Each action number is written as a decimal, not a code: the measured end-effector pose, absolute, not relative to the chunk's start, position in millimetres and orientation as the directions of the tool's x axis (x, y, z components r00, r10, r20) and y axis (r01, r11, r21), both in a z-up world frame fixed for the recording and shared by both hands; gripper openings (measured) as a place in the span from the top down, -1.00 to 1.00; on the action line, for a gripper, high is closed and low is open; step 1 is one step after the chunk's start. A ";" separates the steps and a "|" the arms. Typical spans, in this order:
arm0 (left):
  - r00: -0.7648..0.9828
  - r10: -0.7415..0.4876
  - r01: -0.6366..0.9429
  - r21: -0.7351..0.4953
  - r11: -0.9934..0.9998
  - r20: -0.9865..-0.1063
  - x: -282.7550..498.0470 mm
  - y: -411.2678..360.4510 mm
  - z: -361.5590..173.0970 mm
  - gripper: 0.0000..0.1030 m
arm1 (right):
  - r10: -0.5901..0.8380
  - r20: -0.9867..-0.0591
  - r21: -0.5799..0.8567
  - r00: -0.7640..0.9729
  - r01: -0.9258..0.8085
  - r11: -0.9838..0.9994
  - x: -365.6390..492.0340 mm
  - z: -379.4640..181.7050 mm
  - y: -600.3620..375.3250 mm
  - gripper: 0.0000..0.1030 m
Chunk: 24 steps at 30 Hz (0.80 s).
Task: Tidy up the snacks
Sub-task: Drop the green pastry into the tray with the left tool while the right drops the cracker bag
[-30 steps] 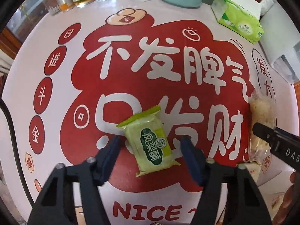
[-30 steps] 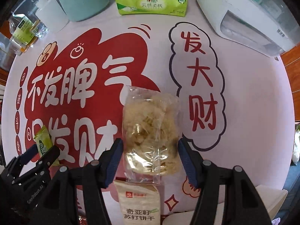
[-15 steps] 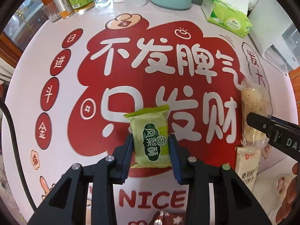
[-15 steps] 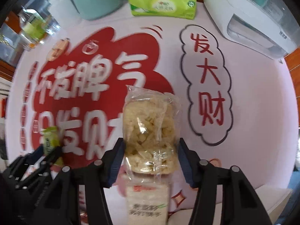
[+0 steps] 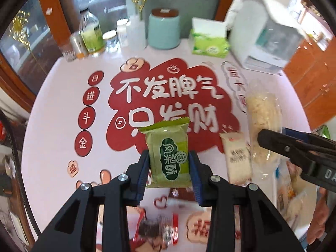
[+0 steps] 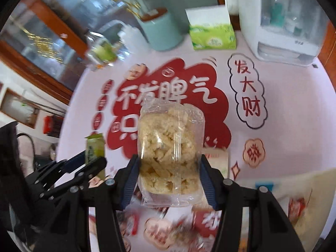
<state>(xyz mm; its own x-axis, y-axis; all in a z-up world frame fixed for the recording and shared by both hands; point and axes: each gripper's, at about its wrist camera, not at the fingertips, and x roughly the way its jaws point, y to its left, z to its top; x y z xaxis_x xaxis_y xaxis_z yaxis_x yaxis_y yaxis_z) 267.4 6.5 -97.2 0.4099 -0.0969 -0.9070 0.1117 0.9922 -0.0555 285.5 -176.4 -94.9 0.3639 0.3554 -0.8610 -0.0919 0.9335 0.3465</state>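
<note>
Red-wrapped snacks (image 5: 156, 229) at bottom edge motion-blurred, print unreadable; cracker pack (image 6: 218, 161) mostly hidden behind clear bag (image 6: 170, 153); bottles (image 6: 100, 52) at table's far edge smeared; white appliance (image 5: 271, 40) cut off by lens rim.

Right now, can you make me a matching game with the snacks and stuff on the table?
Things:
1. green snack packet
2. clear bag of crispy bits
3. tissue pack
4. blue-green jar

Places:
A. at the back of the table, beside the white machine
B. in the right hand-held gripper
C. at the back, brown lid on top
D. in the left hand-held gripper

Pairs: 1-D, 2-B, 3-A, 4-C
</note>
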 end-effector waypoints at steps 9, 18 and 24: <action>0.496 -0.182 0.255 -0.058 0.965 -0.849 171.0 -38.0 -42.0 0.32 | 0.327 -0.744 0.340 0.582 -0.091 0.936 134.0 -32.2 -214.5 -0.08; 0.471 -0.277 0.440 -0.049 0.897 -0.838 120.2 -140.9 -33.4 0.32 | 0.206 -0.754 0.299 0.624 0.047 0.953 30.0 -30.9 -286.9 -0.08; 0.443 -0.291 0.518 -0.023 0.855 -0.848 114.3 -204.5 -44.3 0.31 | 0.131 -0.781 0.277 0.611 0.150 0.949 2.1 -48.3 -325.0 -0.08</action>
